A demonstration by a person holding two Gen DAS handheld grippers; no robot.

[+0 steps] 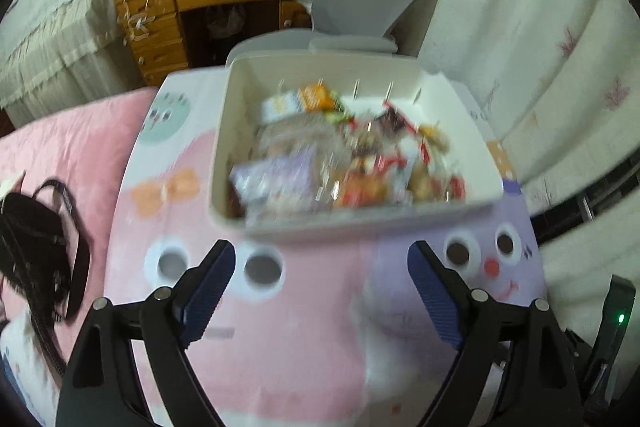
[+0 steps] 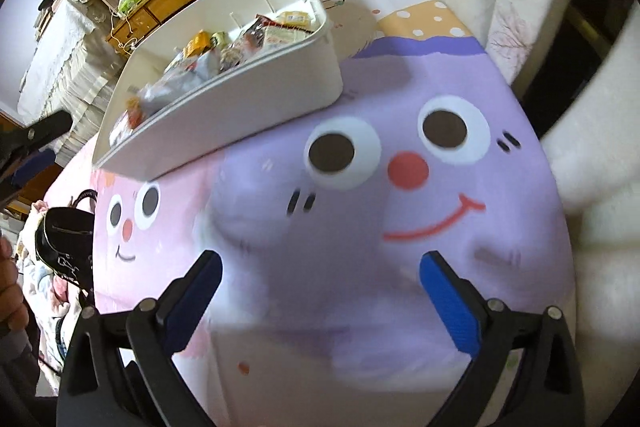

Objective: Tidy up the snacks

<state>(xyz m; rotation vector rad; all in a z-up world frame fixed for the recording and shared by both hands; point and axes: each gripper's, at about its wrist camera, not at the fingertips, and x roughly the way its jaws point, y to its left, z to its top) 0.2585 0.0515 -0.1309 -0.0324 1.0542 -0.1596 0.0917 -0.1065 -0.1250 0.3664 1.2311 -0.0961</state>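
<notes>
Snacks (image 1: 344,155) in assorted wrappers fill a white bin (image 1: 360,223) standing on a cartoon-printed table (image 1: 300,327). Left gripper (image 1: 322,287) and right gripper (image 2: 320,297) hover nearer the camera, both spread wide and empty.

bin (image 1: 460,115) white | tablecloth (image 2: 400,287) pink and lilac, cartoon faces | bag (image 1: 36,247) black

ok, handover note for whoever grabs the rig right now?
Left gripper: open, empty, over the cartoon-print table top.
Right gripper: open, empty, over the table's purple face.
White bin sits on the table, full of mixed snack packets; view blurred, brands unreadable.
Done: no loose snacks show on the table.
Left: check sorting inside the bin; cannot judge it from these views.
</notes>
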